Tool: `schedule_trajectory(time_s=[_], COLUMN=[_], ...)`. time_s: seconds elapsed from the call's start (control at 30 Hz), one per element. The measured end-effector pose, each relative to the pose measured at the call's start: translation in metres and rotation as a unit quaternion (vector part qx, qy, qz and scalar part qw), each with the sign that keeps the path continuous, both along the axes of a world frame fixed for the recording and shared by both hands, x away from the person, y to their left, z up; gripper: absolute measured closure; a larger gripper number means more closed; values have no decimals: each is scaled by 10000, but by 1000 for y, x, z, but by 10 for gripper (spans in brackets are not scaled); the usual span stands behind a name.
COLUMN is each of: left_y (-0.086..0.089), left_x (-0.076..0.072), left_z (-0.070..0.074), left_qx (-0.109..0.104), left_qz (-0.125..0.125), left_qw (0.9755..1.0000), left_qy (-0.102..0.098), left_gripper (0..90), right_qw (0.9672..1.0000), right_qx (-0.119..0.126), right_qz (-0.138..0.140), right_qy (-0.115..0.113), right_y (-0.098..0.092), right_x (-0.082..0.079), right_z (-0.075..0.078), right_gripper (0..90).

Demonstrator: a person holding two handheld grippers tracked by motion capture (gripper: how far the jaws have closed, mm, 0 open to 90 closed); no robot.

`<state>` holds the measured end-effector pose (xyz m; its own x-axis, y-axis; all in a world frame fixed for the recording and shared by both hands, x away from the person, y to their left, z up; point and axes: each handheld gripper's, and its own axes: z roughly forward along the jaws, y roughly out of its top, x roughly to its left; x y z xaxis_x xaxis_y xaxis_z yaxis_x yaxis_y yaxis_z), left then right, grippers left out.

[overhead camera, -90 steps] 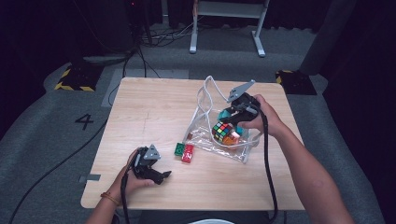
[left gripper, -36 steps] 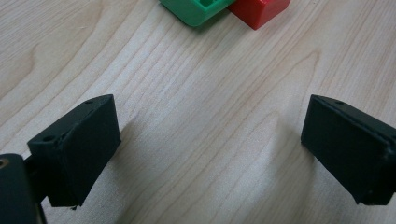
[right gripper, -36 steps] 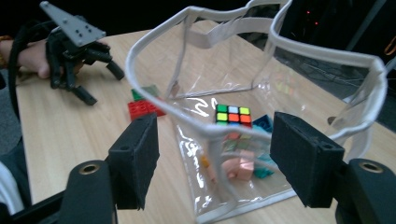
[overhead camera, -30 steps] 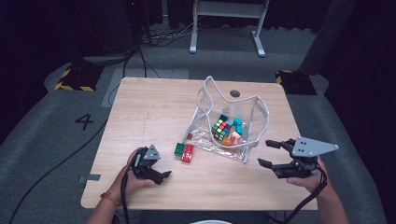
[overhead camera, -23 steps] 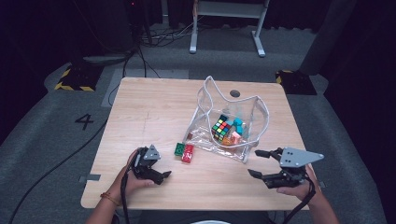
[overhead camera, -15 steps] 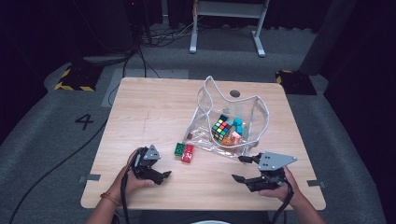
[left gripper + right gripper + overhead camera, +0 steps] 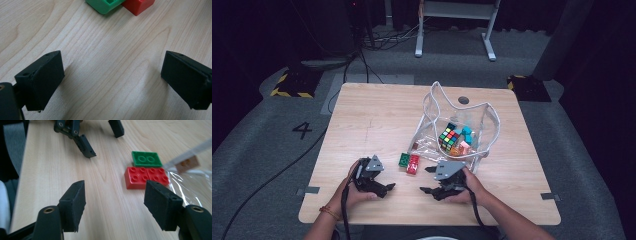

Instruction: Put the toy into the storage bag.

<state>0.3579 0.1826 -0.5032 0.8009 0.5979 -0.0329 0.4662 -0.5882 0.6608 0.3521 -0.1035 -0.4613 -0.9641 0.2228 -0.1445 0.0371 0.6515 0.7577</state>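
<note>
Approaching with your right claw [image 7: 113, 207], jaws apart and empty, the red studded plastic brick [image 7: 146, 177] lies just ahead, long axis across the gap; left claw [image 7: 112, 75] open, similarly near.

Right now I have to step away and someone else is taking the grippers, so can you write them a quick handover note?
Left gripper: open, empty, low over the table's near edge, aimed at the bricks.
Right gripper: open, empty, pointing at the red brick, not touching it.
Things: red brick and green brick lie side by side on the wood, just outside the clear bag. The bag stands open and holds the puzzle cube and a few small blocks.
Done: cube and some blocks are bagged.
Left: likely pick up the red brick, then the green, and put both in the bag.
</note>
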Motion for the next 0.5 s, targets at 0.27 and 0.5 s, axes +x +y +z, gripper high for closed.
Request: schedule_trajectory(time_s=[0.27, 0.5], left_y=[1, 2], left_x=[-2, -3], left_z=[0, 0], left_qx=[-11, -19], left_qz=[14, 47], left_qw=[10000, 10000], left_qy=[12, 11], left_gripper=[52, 54], right_qw=[9996, 9996], right_qx=[-255, -275], right_qz=[-100, -75], right_qy=[-3, -43], right_y=[28, 40], right_x=[25, 41], right_z=[-7, -17], right_gripper=[341, 340])
